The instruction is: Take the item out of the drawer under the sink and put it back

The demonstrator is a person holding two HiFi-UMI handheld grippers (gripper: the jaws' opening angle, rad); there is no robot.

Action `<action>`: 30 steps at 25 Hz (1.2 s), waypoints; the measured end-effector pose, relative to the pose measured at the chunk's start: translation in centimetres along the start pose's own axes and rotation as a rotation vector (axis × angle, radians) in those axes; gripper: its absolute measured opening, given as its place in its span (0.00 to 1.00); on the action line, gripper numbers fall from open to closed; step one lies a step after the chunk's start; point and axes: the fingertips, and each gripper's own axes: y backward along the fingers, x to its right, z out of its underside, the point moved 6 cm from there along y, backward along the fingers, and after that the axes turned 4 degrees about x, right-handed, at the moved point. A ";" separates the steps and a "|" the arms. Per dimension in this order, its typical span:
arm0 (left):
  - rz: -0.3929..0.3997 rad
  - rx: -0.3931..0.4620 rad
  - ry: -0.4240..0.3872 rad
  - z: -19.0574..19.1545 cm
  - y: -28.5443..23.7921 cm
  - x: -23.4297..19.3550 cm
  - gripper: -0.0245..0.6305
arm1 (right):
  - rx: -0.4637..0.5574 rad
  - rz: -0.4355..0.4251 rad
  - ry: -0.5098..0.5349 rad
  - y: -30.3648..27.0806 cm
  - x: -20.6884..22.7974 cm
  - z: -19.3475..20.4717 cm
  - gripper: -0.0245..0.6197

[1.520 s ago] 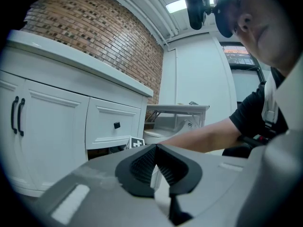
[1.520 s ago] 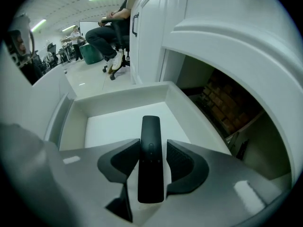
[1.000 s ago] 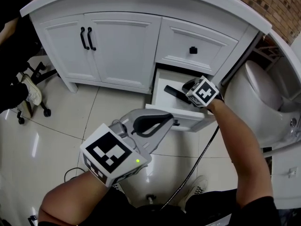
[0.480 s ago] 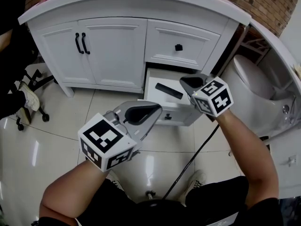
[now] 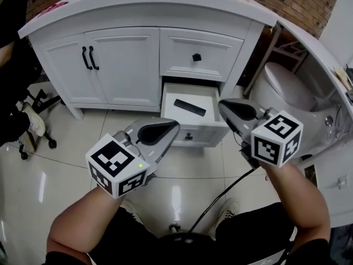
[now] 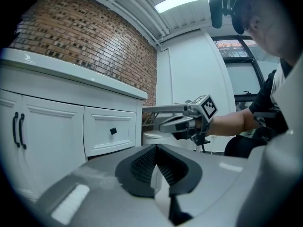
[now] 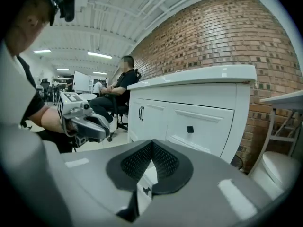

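Observation:
A flat black item (image 5: pixel 189 107) lies inside the open lower drawer (image 5: pixel 205 134) of the white vanity. My right gripper (image 5: pixel 223 105) hovers above the drawer's right front corner, shut and empty, clear of the item. My left gripper (image 5: pixel 174 126) hangs over the floor just left of the drawer front, also shut with nothing in it. In the left gripper view its jaws (image 6: pixel 155 167) meet, and the right gripper (image 6: pixel 165 126) shows ahead. In the right gripper view the jaws (image 7: pixel 150 161) are closed, with the left gripper (image 7: pixel 97 126) off to the left.
Above the open drawer is a closed drawer with a black knob (image 5: pixel 196 57); two cabinet doors with black handles (image 5: pixel 88 58) are to its left. A toilet (image 5: pixel 287 87) stands right of the vanity. A black cable (image 5: pixel 220 203) runs across the tiled floor. A chair base (image 5: pixel 38 123) and a person are at left.
My right gripper has risen out of the drawer and come back toward me and to the right, leaving the black item lying in the drawer. The left gripper has hardly moved.

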 end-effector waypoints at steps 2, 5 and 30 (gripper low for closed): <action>0.002 -0.005 -0.013 0.0 -0.1 0.3 0.05 | 0.036 0.006 -0.041 1.9 -0.4 -0.5 0.05; 0.015 -0.008 -0.015 0.0 0.0 0.8 0.05 | 0.083 0.009 -0.092 4.4 -1.2 -0.7 0.05; 0.006 0.008 0.036 -0.2 0.5 1.2 0.05 | 0.025 0.027 -0.097 6.4 -3.0 3.4 0.05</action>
